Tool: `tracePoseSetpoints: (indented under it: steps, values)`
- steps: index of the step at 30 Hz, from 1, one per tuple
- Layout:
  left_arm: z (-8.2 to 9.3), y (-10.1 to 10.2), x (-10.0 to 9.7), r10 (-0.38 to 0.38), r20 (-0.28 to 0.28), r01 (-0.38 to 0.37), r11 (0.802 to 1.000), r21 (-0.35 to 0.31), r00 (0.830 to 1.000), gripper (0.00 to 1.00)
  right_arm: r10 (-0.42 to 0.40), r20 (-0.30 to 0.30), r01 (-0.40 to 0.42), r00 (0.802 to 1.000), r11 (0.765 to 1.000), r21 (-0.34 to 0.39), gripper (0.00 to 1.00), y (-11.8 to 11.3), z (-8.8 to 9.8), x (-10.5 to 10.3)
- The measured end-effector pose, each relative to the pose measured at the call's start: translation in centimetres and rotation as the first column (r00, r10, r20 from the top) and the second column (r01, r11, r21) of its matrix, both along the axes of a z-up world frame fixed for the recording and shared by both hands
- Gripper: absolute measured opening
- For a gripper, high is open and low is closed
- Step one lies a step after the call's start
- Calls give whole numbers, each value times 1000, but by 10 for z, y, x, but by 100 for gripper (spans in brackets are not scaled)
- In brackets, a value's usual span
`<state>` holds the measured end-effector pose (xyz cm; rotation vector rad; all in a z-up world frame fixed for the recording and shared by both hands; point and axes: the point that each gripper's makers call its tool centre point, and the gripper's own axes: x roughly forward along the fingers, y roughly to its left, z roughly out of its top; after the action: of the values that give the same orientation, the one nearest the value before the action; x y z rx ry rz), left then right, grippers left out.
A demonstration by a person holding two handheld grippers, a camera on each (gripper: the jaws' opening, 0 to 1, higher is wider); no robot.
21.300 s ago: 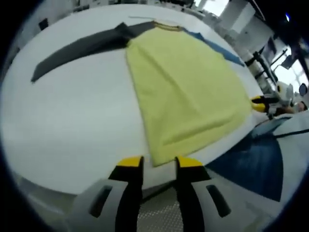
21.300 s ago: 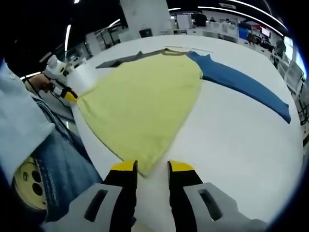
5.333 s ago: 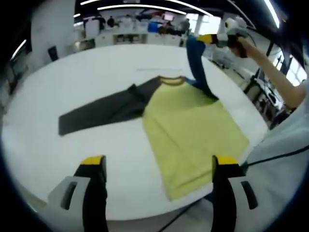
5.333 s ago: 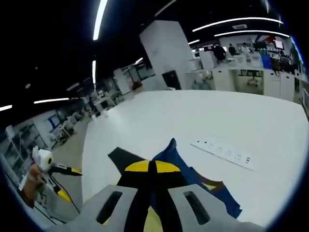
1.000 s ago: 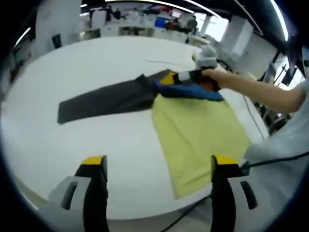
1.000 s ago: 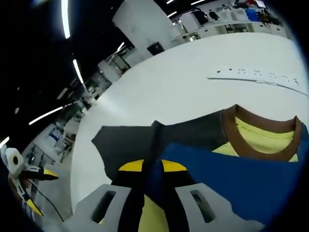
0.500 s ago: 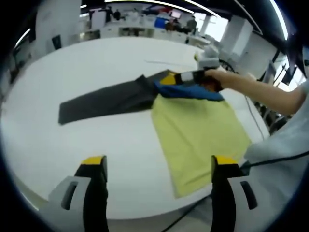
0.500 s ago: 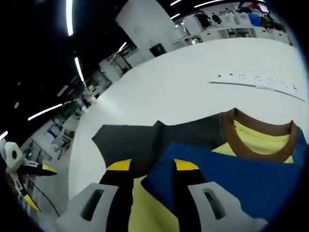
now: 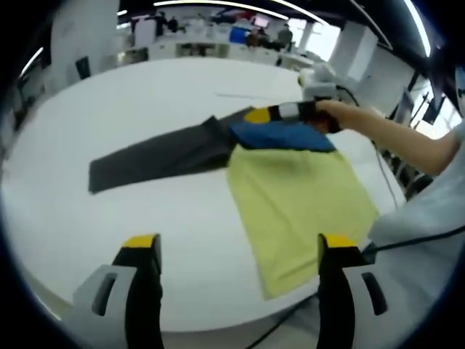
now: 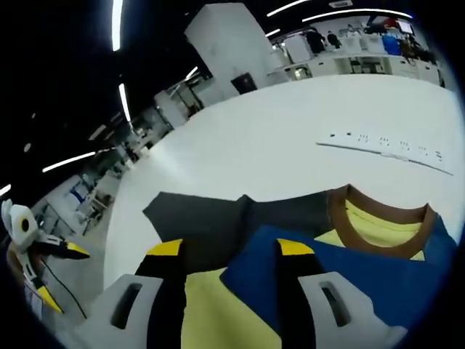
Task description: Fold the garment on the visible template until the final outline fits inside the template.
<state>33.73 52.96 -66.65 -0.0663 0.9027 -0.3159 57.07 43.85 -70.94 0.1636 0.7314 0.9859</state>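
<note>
My right gripper point(image 10: 231, 254) hangs released above the blue sleeve point(image 10: 341, 280) laid across the limp garment point(image 9: 301, 196), my left gripper point(image 9: 236, 247) spread nearside; next I'd pinch the grey sleeve point(image 9: 152, 153) cuff.

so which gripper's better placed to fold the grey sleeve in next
Probably the left gripper. Its jaws stand open and empty, and the grey sleeve stretches out toward its side of the table. The right gripper, jaws open, hovers over the blue sleeve folded across the chest.
</note>
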Motion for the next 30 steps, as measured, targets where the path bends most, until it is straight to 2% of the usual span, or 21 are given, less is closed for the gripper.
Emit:
tracePoseSetpoints:
  steps: [6,10,19,22,27,30]
  values:
    - [3,-1,2,0,6,0,1000,6,1000,85,5,4,-5,1000,1000,19,57,-1,8,-4]
    - [4,-3,1,-2,8,1,1000,9,1000,85,-2,36,2,999,1000,-4,63,-6,7,-1]
    - [5,-6,1,-5,10,5,1000,11,1000,85,9,42,-8,999,1000,-28,78,-18,7,-4]
    - [6,-8,1,-9,13,9,1000,11,1000,85,13,68,-10,998,999,-43,84,-23,9,-5]
    - [9,-10,3,-12,27,11,1000,12,1000,85,18,72,-14,997,999,-49,87,-29,9,-9]
    - [11,-12,3,-12,34,12,1000,8,999,85,26,84,-20,996,998,-66,94,-32,7,-10]
